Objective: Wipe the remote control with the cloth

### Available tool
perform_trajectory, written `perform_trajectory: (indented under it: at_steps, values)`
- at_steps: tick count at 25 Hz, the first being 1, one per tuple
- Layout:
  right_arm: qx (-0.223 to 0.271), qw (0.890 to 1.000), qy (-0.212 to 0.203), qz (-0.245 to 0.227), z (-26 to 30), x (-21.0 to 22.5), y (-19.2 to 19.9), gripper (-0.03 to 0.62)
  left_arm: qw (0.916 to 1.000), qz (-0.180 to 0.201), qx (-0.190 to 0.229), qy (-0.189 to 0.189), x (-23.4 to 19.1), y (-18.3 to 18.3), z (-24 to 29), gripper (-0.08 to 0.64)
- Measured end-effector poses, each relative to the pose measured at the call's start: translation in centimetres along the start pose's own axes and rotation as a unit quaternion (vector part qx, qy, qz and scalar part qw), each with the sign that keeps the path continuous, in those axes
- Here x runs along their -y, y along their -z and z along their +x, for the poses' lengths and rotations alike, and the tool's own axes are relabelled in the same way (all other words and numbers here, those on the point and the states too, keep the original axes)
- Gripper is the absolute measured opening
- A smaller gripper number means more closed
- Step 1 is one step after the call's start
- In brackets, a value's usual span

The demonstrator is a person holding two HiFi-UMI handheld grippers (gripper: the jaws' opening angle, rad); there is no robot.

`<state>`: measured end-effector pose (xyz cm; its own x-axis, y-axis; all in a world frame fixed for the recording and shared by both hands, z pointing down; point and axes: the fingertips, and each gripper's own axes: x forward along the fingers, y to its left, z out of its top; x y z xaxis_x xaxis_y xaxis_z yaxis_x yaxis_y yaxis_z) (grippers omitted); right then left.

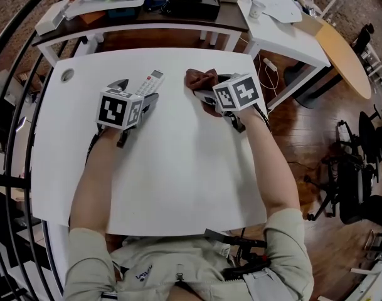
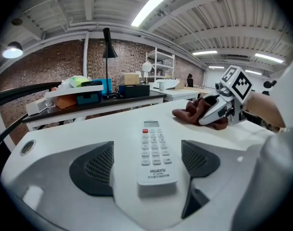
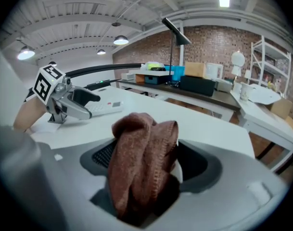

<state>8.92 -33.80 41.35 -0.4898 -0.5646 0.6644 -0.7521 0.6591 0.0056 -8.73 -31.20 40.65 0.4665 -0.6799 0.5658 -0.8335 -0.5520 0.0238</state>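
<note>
A white remote control lies on the white table, buttons up, pointing away from me. My left gripper is open and straddles the remote's near end, with a gap between each pad and the remote. To the right, a bunched brown cloth rests on the table between the jaws of my right gripper, which stand wide and open. The left gripper view also catches the cloth and the right gripper.
A dark bench with a tray, boxes and a desk lamp runs along the table's far edge. A second white table stands at the back right. A black railing curves along the left. A cable hole sits near the far left corner.
</note>
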Motion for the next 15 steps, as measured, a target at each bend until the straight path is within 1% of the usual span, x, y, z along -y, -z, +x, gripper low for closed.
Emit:
perform_trajectory:
  at_steps: [3, 6, 7, 10, 12, 15]
  values:
    - [0.004, 1.000, 0.002, -0.006, 0.00, -0.14, -0.06, 0.385, 0.9989, 0.020, -0.043, -0.008, -0.03, 0.58, 0.54, 0.428]
    - [0.009, 1.000, 0.008, -0.011, -0.14, 0.05, -0.12, 0.378, 0.9979, 0.010, -0.064, -0.002, -0.15, 0.62, 0.74, 0.428]
    - [0.011, 1.000, 0.012, -0.012, -0.22, 0.20, -0.12, 0.368, 0.9975, 0.008, -0.070, 0.005, -0.09, 0.67, 0.85, 0.430]
    - [0.021, 0.999, 0.032, -0.015, -0.41, 0.68, -0.13, 0.301, 0.9961, 0.002, -0.085, 0.024, -0.06, 0.82, 1.11, 0.405]
    - [0.028, 0.999, 0.037, -0.021, -0.43, 0.64, -0.22, 0.291, 0.9957, -0.005, -0.089, 0.025, -0.33, 0.77, 1.14, 0.382]
    - [0.032, 0.998, 0.047, -0.024, -0.61, 0.83, -0.18, 0.272, 0.9956, -0.007, -0.091, 0.021, -0.40, 0.76, 1.19, 0.377]
